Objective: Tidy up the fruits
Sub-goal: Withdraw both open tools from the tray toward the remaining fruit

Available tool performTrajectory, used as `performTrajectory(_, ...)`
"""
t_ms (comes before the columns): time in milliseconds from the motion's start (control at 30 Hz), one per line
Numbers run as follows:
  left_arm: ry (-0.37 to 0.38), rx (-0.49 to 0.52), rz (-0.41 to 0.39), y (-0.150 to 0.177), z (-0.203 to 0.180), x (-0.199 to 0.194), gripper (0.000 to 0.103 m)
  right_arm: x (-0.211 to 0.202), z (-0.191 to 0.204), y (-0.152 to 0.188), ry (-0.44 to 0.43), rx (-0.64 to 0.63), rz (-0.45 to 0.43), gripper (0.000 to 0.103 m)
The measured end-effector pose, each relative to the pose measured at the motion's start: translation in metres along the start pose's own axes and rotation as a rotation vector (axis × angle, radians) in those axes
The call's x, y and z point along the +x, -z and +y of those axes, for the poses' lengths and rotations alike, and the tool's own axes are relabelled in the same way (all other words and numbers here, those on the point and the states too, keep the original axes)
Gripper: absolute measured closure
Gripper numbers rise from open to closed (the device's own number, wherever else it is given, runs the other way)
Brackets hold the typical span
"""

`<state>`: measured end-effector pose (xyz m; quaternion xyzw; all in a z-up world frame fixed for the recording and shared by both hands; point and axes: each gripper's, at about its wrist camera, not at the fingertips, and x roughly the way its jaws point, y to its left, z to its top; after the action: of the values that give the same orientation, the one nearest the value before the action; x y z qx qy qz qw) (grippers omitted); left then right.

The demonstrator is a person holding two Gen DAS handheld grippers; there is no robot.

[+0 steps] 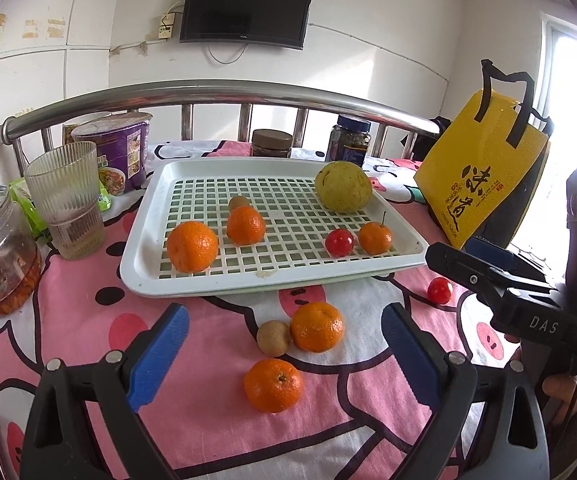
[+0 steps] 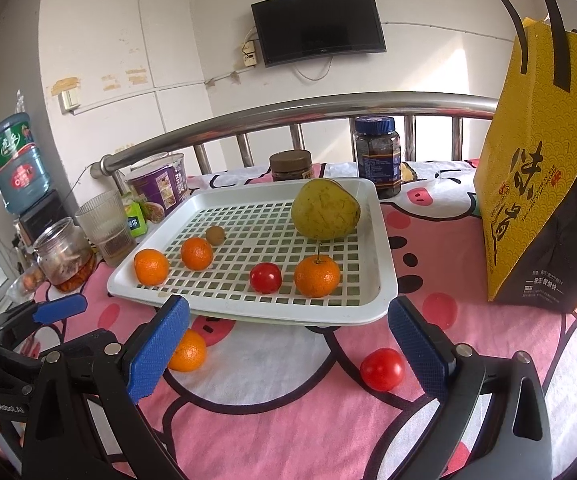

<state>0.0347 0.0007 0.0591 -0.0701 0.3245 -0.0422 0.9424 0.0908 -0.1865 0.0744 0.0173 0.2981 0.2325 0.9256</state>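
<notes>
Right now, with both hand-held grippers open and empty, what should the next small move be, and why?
Probably lower the left hand-held gripper onto the nearest orange, which lies on the cloth between its open fingers. The white tray already holds several fruits; this orange, another orange and a small brown fruit remain outside.

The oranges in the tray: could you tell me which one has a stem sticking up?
The orange at the tray's right side, beside the red fruit and in front of the big yellow-green fruit. The two left ones show no stem.
</notes>
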Motion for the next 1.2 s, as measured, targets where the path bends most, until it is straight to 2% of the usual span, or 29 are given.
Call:
performTrajectory(533,0.012,0.015,0.031,0.009,-0.005,-0.001,0.005,-0.005,-0.014,0.012,0.013,-0.015,0.053,0.002)
performTrajectory(1200,-0.010,0.005,0.136,0.023,-0.002,0.016,0.005,0.013,-0.029,0.027,0.087,0.009,0.218,0.002)
